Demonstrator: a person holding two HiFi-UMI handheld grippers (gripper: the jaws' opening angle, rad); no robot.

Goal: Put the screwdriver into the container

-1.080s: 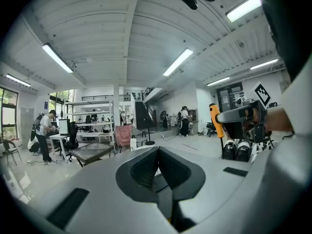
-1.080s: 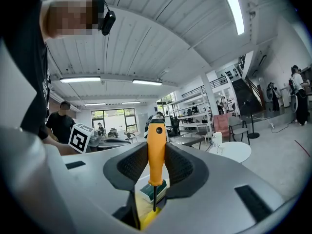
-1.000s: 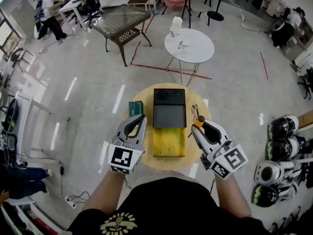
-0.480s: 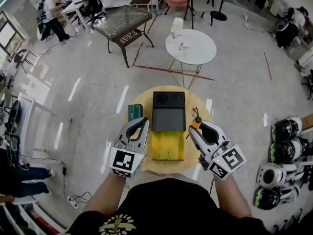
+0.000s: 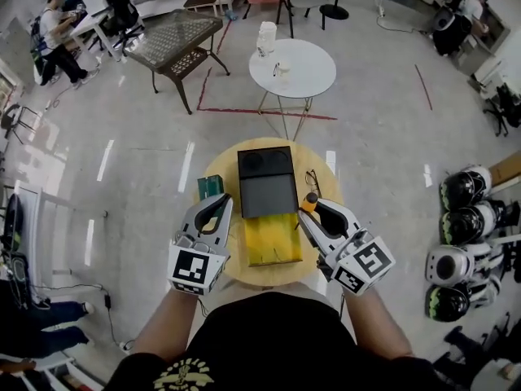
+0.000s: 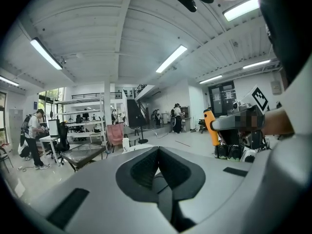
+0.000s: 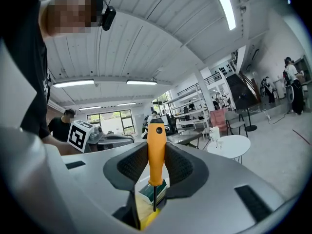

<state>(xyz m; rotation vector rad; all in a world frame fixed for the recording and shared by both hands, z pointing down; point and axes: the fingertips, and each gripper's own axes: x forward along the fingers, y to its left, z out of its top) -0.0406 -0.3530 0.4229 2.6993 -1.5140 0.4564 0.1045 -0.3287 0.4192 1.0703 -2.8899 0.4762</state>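
The container (image 5: 265, 182) lies on a round wooden table (image 5: 321, 169): a black lid at the far end and an open yellow tray (image 5: 270, 239) at the near end. My right gripper (image 5: 307, 208) is shut on the orange-handled screwdriver (image 5: 310, 199), just right of the yellow tray. In the right gripper view the screwdriver (image 7: 156, 145) stands upright between the jaws of the right gripper (image 7: 156, 161), shaft down. My left gripper (image 5: 218, 208) hovers left of the tray, shut and empty. In the left gripper view the left gripper (image 6: 158, 152) shows no gap, and the orange screwdriver (image 6: 210, 126) shows to the right.
A green box (image 5: 210, 187) lies on the table's left side, and a pair of glasses (image 5: 313, 179) on its right. Beyond stand a white round table (image 5: 291, 68) and a dark mesh table (image 5: 175, 37). Helmets (image 5: 464, 218) lie on the floor at right.
The right gripper with the screwdriver has drawn a little closer to the yellow tray's right edge. The left gripper keeps its place beside the tray. The head view has shifted.
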